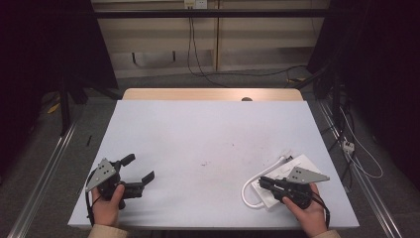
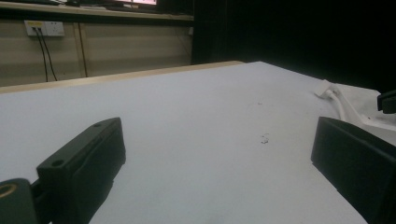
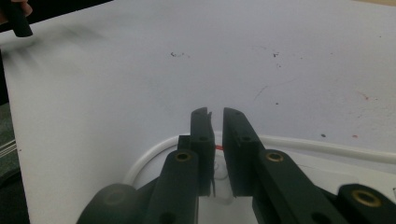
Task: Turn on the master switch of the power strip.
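The right gripper (image 3: 215,114) hung over a flat white plastic power strip (image 1: 277,186) with a looped white cable (image 1: 247,191) at the pale grey table's (image 1: 208,144) near right corner, fingers nearly together around a small translucent part. The left gripper (image 1: 141,168) rested at the near left, fingers spread wide and empty.

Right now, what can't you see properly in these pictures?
- High view: the right gripper covers part of the white power strip.
- Right gripper view: its near-shut jaws hide whatever sits between them; whether they pinch it is unclear.
- Left gripper view: the white cable is cut off by a jaw.
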Demonstrator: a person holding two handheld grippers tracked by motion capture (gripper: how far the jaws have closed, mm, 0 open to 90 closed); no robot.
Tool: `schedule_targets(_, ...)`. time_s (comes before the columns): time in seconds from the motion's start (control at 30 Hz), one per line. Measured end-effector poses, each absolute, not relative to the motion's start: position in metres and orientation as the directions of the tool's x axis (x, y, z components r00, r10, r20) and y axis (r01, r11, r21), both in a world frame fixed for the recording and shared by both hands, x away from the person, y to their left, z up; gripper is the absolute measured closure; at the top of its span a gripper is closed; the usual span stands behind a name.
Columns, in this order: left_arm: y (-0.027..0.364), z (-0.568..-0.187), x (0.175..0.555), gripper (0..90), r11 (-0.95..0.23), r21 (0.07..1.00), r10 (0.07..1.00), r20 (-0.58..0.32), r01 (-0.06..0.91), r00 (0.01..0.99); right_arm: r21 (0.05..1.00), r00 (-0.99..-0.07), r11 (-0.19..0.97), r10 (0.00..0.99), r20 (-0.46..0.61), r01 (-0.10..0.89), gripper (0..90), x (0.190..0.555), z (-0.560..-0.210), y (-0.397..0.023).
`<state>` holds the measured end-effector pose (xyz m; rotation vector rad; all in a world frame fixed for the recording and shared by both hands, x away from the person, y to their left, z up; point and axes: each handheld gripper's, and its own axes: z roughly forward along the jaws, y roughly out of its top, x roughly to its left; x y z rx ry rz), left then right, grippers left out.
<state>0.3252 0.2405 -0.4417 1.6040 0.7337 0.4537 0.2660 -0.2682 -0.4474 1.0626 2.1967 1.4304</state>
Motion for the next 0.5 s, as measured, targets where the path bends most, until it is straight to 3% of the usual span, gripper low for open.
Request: schedule_targets(0.5,0.2403,-0.4419,0.3255,2.6,-0.040,0.978,0.683,-0.123,0.205,0.720,0.873,-0.685,0.237,0.715,0.140,0.427,88.6,0.2664,-0.4480,-0.2680)
